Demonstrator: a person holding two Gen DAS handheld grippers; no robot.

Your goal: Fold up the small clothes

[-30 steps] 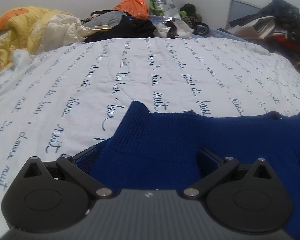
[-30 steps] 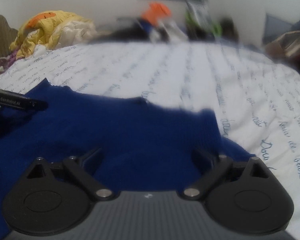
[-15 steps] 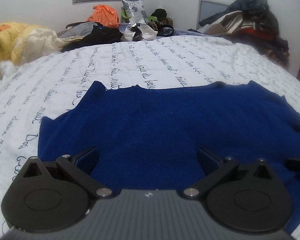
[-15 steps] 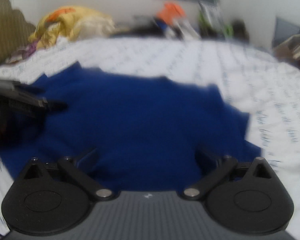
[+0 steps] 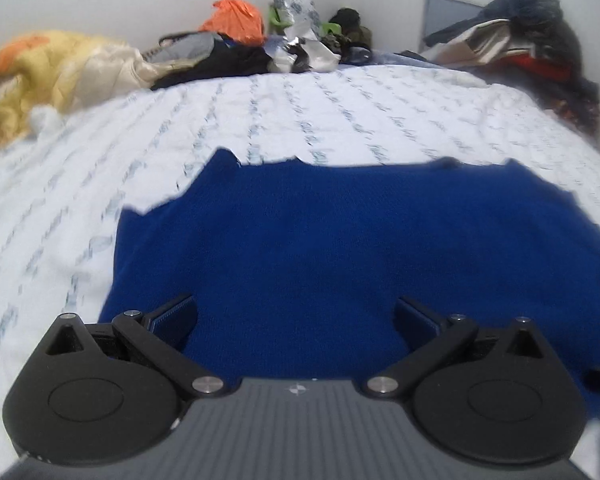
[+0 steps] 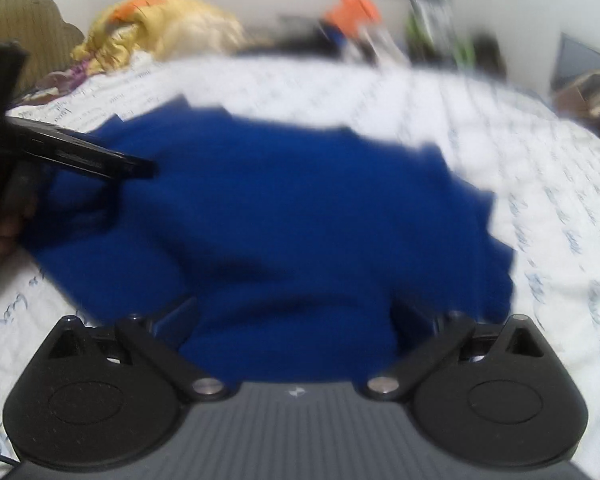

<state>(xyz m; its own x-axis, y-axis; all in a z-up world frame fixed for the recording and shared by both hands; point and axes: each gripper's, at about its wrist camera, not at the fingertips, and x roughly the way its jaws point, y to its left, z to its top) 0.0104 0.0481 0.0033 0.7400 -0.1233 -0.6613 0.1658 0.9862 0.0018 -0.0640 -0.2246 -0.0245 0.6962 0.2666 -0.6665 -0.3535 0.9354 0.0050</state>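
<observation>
Bedspread [image 5: 340, 120]; right view shows left hand-held gripper [image 6: 140, 168].

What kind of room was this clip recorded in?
Most likely a lived-in bedroom: the blue knit sweater lies on a bed under a white bedsheet printed with script, with a rumpled yellow quilt and piled clothes along the wall.

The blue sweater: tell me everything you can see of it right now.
The blue sweater is a deep blue knit, spread mostly flat on the white script-printed bedspread, its far edge jagged with a raised corner at the left. Its near part sits between the open fingers of the left gripper and right gripper; contact cannot be told.
</observation>
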